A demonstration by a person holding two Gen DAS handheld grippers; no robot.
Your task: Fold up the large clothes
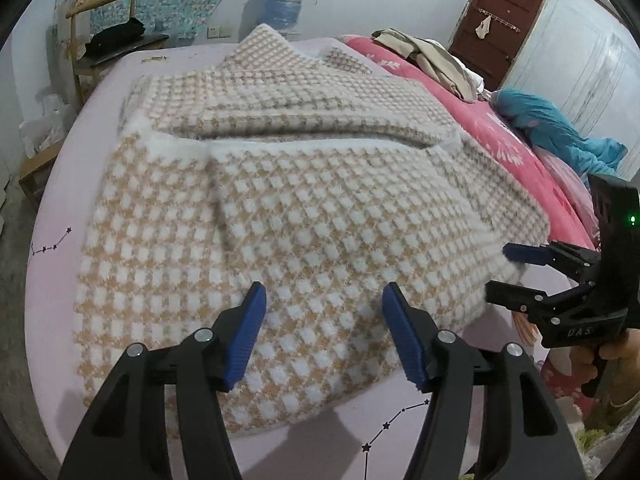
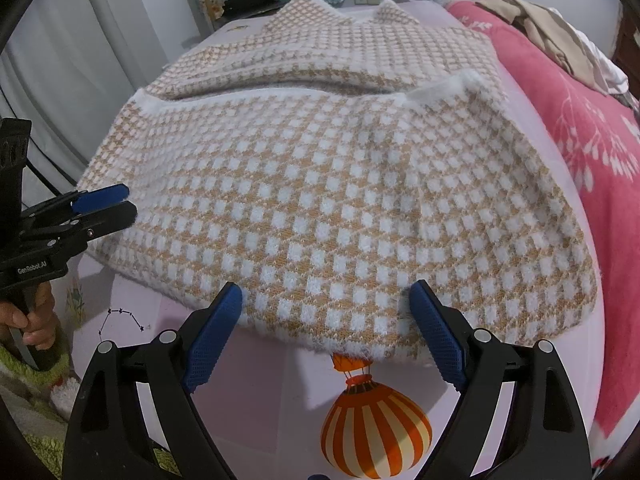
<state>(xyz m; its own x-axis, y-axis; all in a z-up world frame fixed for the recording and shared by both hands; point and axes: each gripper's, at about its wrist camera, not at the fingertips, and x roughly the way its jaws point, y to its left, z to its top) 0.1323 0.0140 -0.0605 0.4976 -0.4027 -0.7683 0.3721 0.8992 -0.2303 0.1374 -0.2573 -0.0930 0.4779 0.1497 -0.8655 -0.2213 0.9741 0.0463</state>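
A fluffy beige-and-white checked knit garment (image 1: 304, 200) (image 2: 340, 184) lies folded on the pale pink bed sheet (image 1: 52, 280), with a white-trimmed edge running across its middle. My left gripper (image 1: 324, 288) hovers open over the garment's near part, its blue pads wide apart with fabric showing between them. In the right wrist view the left gripper (image 2: 128, 200) sits at the garment's left edge. My right gripper (image 2: 326, 288) stands open at the near hem, pads apart and not pressing. The left wrist view shows this right gripper (image 1: 498, 271) at the garment's right edge.
A pink-red quilt (image 1: 500, 132) (image 2: 592, 152) runs along the right, with a beige clothes pile (image 1: 432, 60) and a teal cloth (image 1: 560, 132) on it. A wooden chair (image 1: 100, 32) stands behind the bed. The sheet's hot-air balloon print (image 2: 376, 428) lies near me. A hand (image 2: 32, 320) holds the left gripper's handle.
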